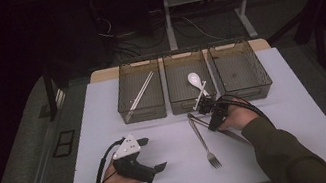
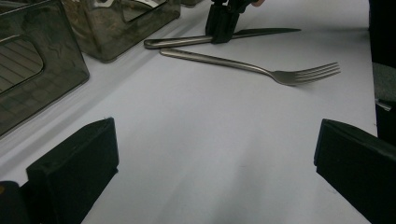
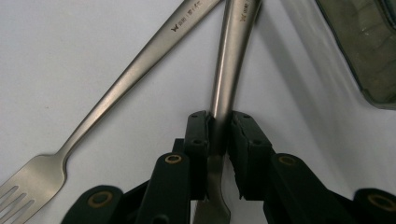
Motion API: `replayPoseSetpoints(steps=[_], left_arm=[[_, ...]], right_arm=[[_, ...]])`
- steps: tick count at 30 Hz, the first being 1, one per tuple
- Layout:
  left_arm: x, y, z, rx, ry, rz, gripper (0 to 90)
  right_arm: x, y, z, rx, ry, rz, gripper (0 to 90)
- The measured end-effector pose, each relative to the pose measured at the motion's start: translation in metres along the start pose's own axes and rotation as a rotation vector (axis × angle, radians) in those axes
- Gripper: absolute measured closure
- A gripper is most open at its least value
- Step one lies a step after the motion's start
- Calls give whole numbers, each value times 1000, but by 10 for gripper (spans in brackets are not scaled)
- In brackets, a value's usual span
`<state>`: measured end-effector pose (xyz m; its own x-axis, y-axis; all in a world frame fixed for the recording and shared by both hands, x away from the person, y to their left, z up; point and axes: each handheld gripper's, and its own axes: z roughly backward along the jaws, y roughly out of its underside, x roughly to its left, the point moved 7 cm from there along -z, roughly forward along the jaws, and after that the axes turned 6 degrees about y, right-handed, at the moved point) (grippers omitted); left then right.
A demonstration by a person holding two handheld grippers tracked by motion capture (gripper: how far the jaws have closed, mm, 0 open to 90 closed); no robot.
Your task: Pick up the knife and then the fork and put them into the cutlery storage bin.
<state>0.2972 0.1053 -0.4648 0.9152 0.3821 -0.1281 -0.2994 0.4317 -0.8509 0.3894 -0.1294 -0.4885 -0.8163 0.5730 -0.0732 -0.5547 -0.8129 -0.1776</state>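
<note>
dim lab: white-topped table (image 1: 107, 132), floor cables (image 1: 190, 28), frame legs (image 1: 167, 14)

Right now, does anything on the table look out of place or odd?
Nothing looks damaged or spilled. The chopsticks and white spoon lie in bins, while the fork lies loose on the white mat. The right gripper is shut on the knife beside the fork. The left gripper rests open.

Brushed metal fork (image 3: 116, 88), matt table (image 1: 170, 146)
</note>
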Motion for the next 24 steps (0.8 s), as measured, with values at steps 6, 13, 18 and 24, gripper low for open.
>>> replayPoseSetpoints(steps=[6,13,18,24], left_arm=[[0,0,0,-1,0,0,0],[0,0,1,-4,-2,2,0],[0,-1,2,-9,-1,0,0],[0,-2,2,-12,-3,0,0]], right_arm=[[-1,-1,0,10,10,-21,786],[-1,0,1,5,30,1,797],[-1,6,4,-18,2,-1,798],[-5,15,15,-100,-12,-24,799]])
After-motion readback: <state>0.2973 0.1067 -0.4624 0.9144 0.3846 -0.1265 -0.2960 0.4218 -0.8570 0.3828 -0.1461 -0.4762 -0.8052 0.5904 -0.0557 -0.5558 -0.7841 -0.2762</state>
